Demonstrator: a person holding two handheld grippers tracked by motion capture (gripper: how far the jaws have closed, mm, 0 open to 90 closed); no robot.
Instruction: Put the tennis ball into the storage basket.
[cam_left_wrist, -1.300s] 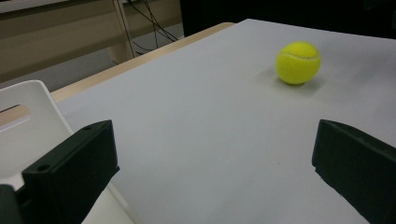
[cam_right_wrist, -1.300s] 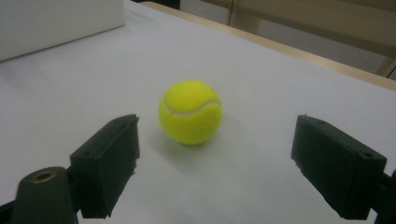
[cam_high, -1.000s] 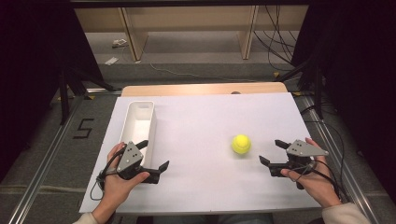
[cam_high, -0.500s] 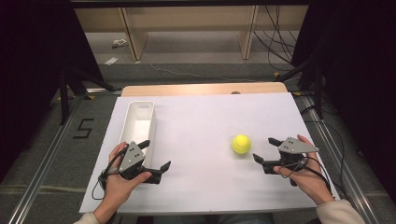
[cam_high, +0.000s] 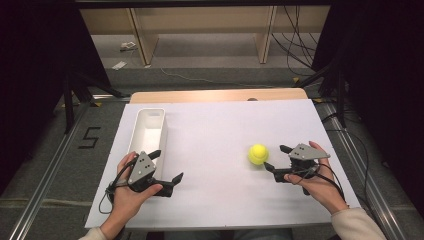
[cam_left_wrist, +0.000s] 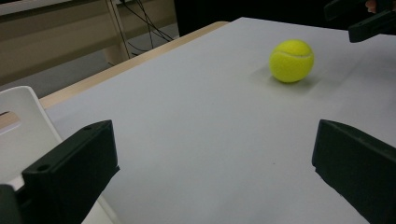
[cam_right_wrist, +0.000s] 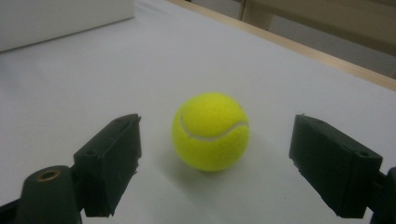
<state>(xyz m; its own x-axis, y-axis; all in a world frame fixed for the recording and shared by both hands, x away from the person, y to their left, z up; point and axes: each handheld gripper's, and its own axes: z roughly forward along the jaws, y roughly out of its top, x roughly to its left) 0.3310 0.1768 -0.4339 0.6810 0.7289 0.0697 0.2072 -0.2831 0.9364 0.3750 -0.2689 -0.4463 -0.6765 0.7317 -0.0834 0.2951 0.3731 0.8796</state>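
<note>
White sheeting covers the table (cam_high: 220, 130), with a strip of bare wood showing along its far edge and wooden shelving on the floor beyond. On that sheet sits the yellow tennis ball (cam_high: 258, 154), which in the right gripper view lies straight ahead of the right gripper (cam_high: 276, 163), just past the tips and centred on the gap between them, touching neither. That gripper's jaws stand spread wide, wider than the ball (cam_right_wrist: 211, 131), and hold nothing. From the left gripper (cam_high: 166, 165) the ball (cam_left_wrist: 291, 60) lies well ahead and off toward the right-hand jaw; its jaws are also parted wide and empty. A white tray (cam_high: 148, 131) lies just beside the left-hand jaw of the left gripper, its rim at the lower left corner of the left gripper view.
</note>
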